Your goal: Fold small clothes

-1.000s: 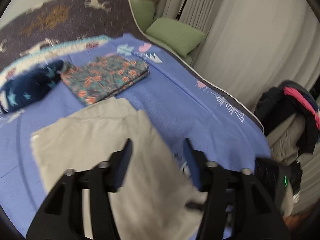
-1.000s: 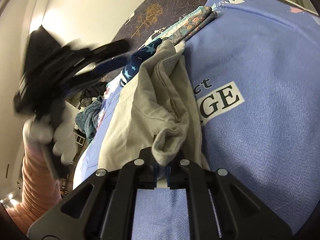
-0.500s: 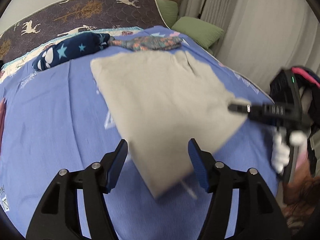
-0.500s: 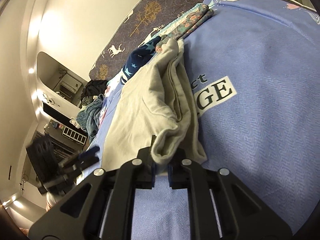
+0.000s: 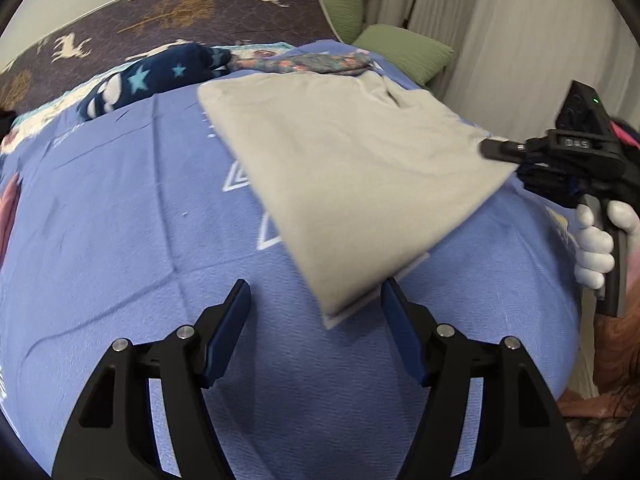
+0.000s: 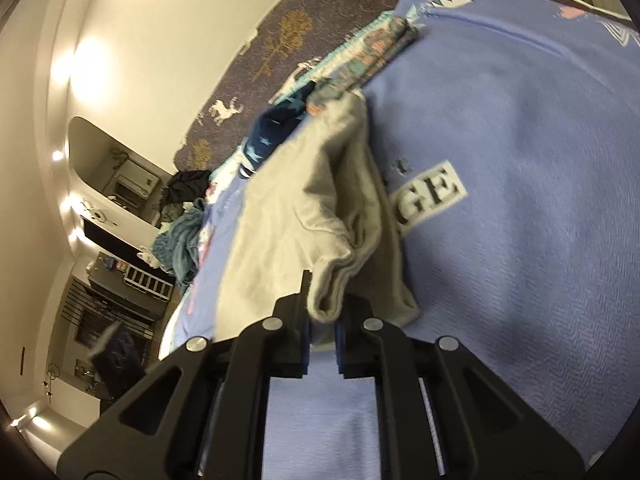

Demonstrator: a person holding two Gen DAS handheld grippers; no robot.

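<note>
The pale grey cotton garment (image 5: 352, 168) lies spread flat on the blue woven bedspread (image 5: 120, 240) that covers the bed, its near corner pointing toward the left tool (image 5: 316, 300). The left tool hovers over the bedspread with its blue-padded jaws standing wide apart; they have just been opening further, and the garment's near corner lies between the fingers without either pad pressing on it. The right tool (image 6: 322, 320) has its jaws closed almost fully on a bunched corner of the grey garment, with cloth pinched between the pads; in the left wrist view that same tool (image 5: 504, 148) meets the garment's right corner and is carried by a hand in a white glove (image 5: 600, 248). In the right wrist view the garment rises in folds from the pinched corner and partly covers a white printed label (image 6: 432, 196) on the bedspread. At the far side of the bed, just beyond the garment, lie a dark navy fleece item with light stars (image 5: 160, 80) and a folded teal and orange floral cloth (image 5: 312, 62). Behind these stands a dark quilted panel with deer and tree motifs (image 5: 180, 12). Two green pillows (image 5: 404, 50) sit at the far right beside pale curtains (image 5: 520, 20).
</note>
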